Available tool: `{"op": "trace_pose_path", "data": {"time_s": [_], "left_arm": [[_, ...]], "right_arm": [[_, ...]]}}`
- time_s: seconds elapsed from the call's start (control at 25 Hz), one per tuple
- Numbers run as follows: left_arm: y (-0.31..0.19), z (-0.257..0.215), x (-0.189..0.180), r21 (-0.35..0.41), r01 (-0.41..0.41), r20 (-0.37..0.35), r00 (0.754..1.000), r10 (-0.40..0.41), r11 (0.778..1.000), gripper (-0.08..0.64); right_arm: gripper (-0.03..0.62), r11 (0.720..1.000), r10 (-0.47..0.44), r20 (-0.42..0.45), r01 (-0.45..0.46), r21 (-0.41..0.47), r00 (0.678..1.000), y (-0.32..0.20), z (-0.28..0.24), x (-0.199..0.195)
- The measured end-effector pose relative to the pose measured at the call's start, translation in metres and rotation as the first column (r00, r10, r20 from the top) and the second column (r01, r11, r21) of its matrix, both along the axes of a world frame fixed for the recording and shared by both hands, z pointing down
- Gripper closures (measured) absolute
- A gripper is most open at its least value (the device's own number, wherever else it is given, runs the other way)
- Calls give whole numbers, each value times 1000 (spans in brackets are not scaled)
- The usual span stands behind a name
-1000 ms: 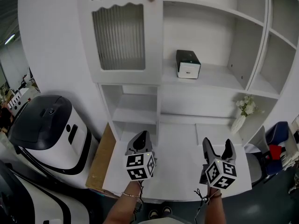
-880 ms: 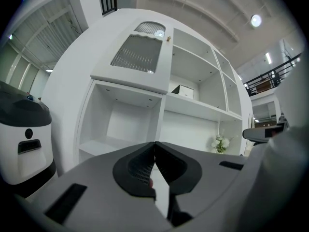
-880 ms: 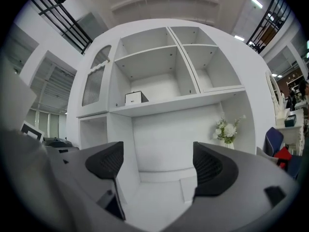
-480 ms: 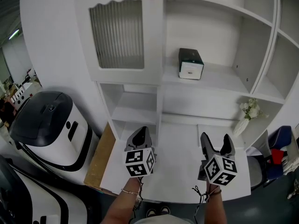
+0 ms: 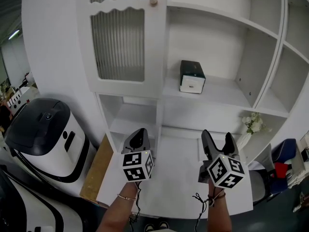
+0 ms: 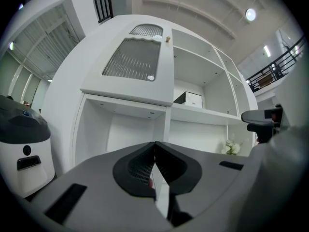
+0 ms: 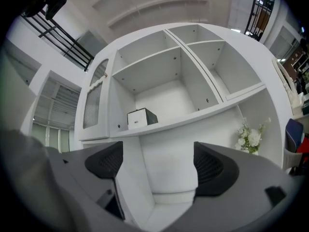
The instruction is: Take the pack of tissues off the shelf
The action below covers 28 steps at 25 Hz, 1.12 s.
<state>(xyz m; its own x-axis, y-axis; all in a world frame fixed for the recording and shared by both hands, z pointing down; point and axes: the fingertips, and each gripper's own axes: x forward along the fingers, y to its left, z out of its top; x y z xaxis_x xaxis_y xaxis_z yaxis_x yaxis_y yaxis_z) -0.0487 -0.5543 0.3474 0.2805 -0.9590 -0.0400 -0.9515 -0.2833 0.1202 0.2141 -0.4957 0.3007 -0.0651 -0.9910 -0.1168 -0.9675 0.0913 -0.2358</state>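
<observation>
**Left gripper** (image 5: pixel 140 132): jaws pressed together, the ribbed pads (image 6: pixel 145 166) meeting along one seam, nothing between them. Held low, at 7 o'clock in the head view, above the white desk top (image 5: pixel 178 182).

**Right gripper** (image 5: pixel 217 138): jaws spread wide, the pads (image 7: pixel 215 166) well apart with only the white unit showing in the gap; nothing held. Held at 5 o'clock in the head view, level with the left gripper and well apart from it.

**Pack of tissues** (image 5: pixel 192 76): dark box with a white end face, standing on the open shelf (image 5: pixel 227 90) near that bay's left wall. It lies toward 12 o'clock from both grippers, well apart from them, and is untouched.

**Cabinet door** (image 5: pixel 118 37): ribbed glass, round knob (image 5: pixel 153 1), at 9 o'clock of the pack.

**Flowers** (image 5: pixel 251 122): white, in a lower bay, at 4 o'clock of the pack.

**Appliance** (image 5: pixel 46 134): black and white, at 9 o'clock of the left gripper.
</observation>
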Motion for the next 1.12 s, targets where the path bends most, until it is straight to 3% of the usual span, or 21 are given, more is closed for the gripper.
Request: {"op": "trace_pose_path", "data": {"time_s": [0.44,0.68,1.12], "left_arm": [[-22,-51,-12,37,22,-7,1000,-22,999,543],[-29,-81,-10,74,38,8,999,-39,997,543],[-31,-114,-10,125,36,40,998,-41,991,543]], "right_arm": [[143,996,-15,-83,22,87,996,-42,-69,-14],[140,996,-40,-103,48,76,994,-68,-89,-26],[124,998,-36,-216,44,33,976,-101,-114,-50]]}}
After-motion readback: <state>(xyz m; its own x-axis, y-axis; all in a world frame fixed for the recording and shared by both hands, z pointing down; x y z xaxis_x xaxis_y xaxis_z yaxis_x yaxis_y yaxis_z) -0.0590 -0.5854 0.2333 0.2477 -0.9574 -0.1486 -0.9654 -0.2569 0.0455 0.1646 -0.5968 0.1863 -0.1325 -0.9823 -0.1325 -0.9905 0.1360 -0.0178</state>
